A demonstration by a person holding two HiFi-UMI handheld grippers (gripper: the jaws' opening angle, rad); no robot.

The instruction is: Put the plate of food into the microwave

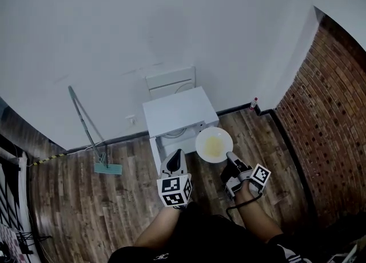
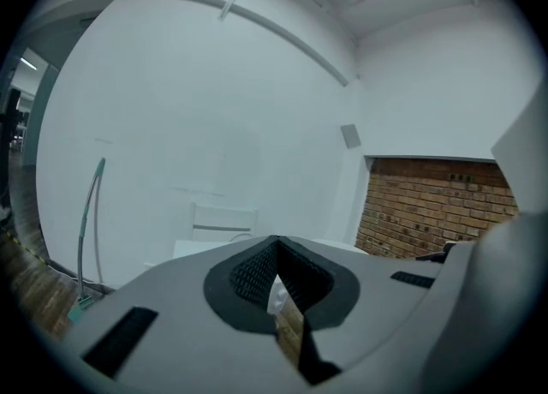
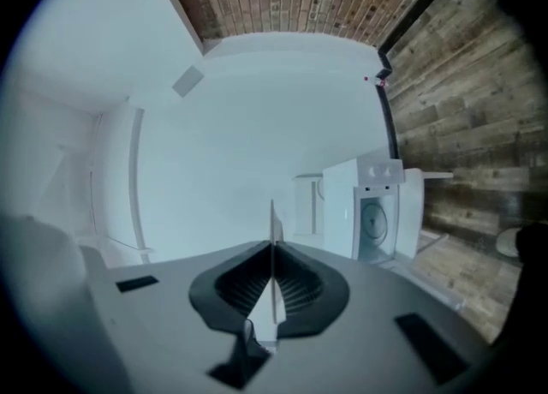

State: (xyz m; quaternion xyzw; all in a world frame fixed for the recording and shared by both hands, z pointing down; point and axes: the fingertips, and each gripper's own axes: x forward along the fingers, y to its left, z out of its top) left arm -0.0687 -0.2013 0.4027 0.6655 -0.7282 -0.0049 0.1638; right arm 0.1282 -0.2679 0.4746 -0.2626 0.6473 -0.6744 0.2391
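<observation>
Plate (image 1: pixel 214 144) with yellowish food is in the air at the microwave's (image 1: pixel 178 112) front right corner, its rim clamped edge-on in the right gripper (image 1: pixel 229 157). Left gripper (image 1: pixel 176 154) is closed and empty, at the microwave's front. Mop (image 1: pixel 91 136) leans on the wall to the left.

Sparse indoor test/demo room, not a lived-in kitchen. White microwave (image 1: pixel 179 113) sits alone against a plain white wall (image 1: pixel 171 22). Wood-plank floor (image 1: pixel 74 199) all around it. Exposed brick wall (image 1: pixel 337 119) to its right. Small bottle (image 1: pixel 253 103) in the corner just right of it. Floor mop (image 1: pixel 91 133) leans on the wall left of it.
</observation>
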